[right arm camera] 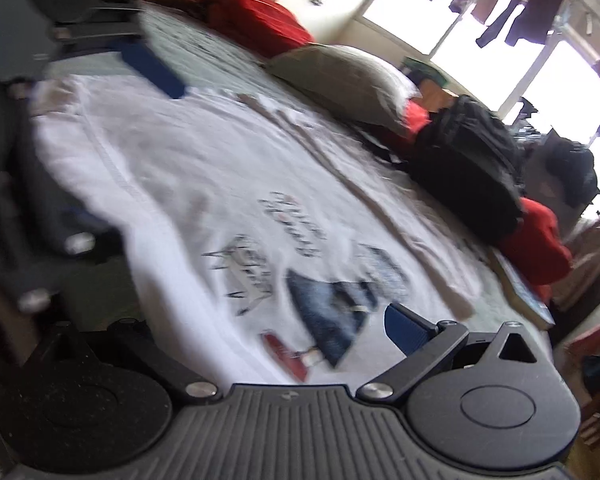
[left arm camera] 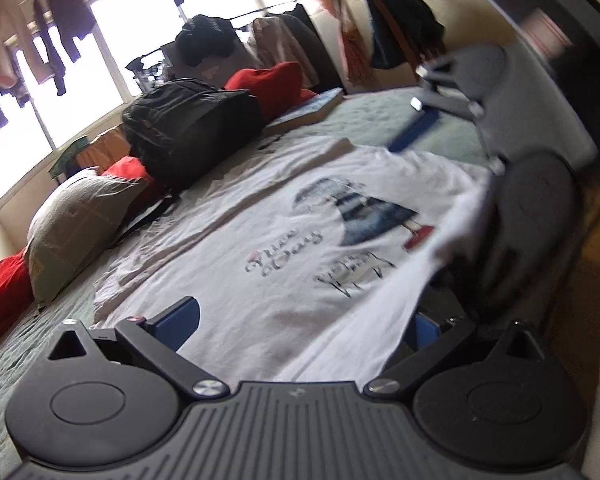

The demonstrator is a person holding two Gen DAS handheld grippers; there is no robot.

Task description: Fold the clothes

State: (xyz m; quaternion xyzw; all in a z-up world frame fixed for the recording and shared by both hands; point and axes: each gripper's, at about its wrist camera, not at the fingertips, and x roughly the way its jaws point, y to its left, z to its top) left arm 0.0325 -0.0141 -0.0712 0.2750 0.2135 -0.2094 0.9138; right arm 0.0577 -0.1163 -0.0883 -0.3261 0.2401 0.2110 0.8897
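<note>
White T-shirt (left arm camera: pixel 300 208) lying print side up on pale green bedcover (left arm camera: pixel 380 120), wrinkled, with blurred lettering and a blue-and-red picture across the chest. Left gripper (left arm camera: pixel 304 328) at one side of the shirt, fingers spread wide and nothing pinched: cloth running between them, one blue pad (left arm camera: pixel 180 324) clear in view, the other partly tucked under the shirt's edge. Right gripper (right arm camera: pixel 268 332) at the opposite side, likewise spread wide, one blue pad (right arm camera: pixel 408 328) showing against the fabric, the other finger hidden beneath the cloth. Shirt edge raised slightly where draped over each gripper. Along the far side of the bed, beyond the shirt: grey pillow (left arm camera: pixel 80 224), black backpack (left arm camera: pixel 192 128), red cushions (left arm camera: pixel 272 84) and a book (left arm camera: pixel 312 110) lying flat, all apart from the shirt's printed area. Bright window (left arm camera: pixel 112 52) behind, dark garments (left arm camera: pixel 60 20) hanging in front of it. Right wrist view heavily blurred.
</note>
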